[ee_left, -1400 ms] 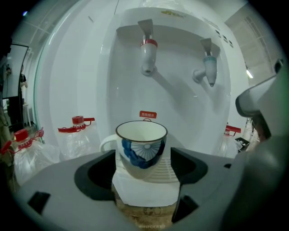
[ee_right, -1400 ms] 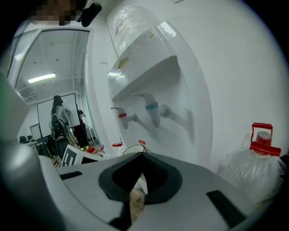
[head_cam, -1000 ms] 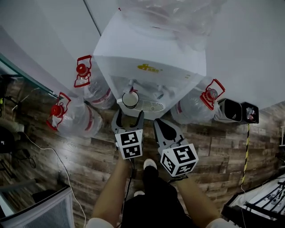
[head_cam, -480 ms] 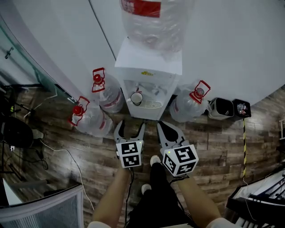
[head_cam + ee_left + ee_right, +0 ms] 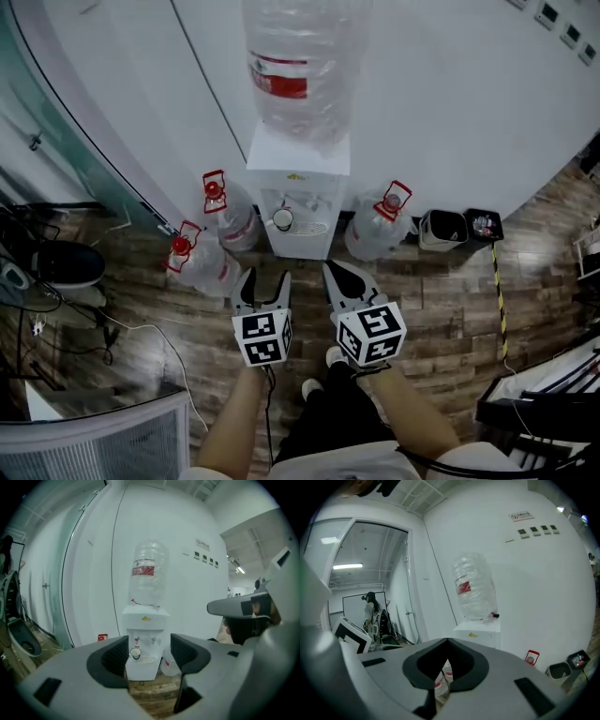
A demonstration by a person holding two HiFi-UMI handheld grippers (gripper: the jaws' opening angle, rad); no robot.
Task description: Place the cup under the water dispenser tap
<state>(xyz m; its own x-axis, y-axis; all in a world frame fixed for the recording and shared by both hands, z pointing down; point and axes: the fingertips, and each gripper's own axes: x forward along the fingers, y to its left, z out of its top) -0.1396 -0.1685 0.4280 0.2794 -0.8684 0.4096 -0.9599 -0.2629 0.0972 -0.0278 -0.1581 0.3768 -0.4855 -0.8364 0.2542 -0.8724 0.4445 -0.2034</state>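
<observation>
A white water dispenser (image 5: pixel 298 173) stands against the wall with a clear bottle (image 5: pixel 300 66) upside down on top. A white cup (image 5: pixel 281 219) sits on its drip tray under the left tap, and shows small in the left gripper view (image 5: pixel 135 653). My left gripper (image 5: pixel 265 279) hovers well back from the dispenser; its jaws have just been closing, still stand apart, and nothing is between them. Beside it, my right gripper (image 5: pixel 334 271) has its jaws together at the tips and holds nothing.
Spare water bottles with red handles stand on the wood floor left (image 5: pixel 234 223) and right (image 5: pixel 377 230) of the dispenser. Two black bins (image 5: pixel 439 228) sit further right. Cables (image 5: pixel 122 328) trail at the left. A person (image 5: pixel 371 607) stands far off.
Both grippers have pulled back and up from the dispenser, which now looks smaller and farther. The left jaws stand narrower than before. The cup stays on the tray.
</observation>
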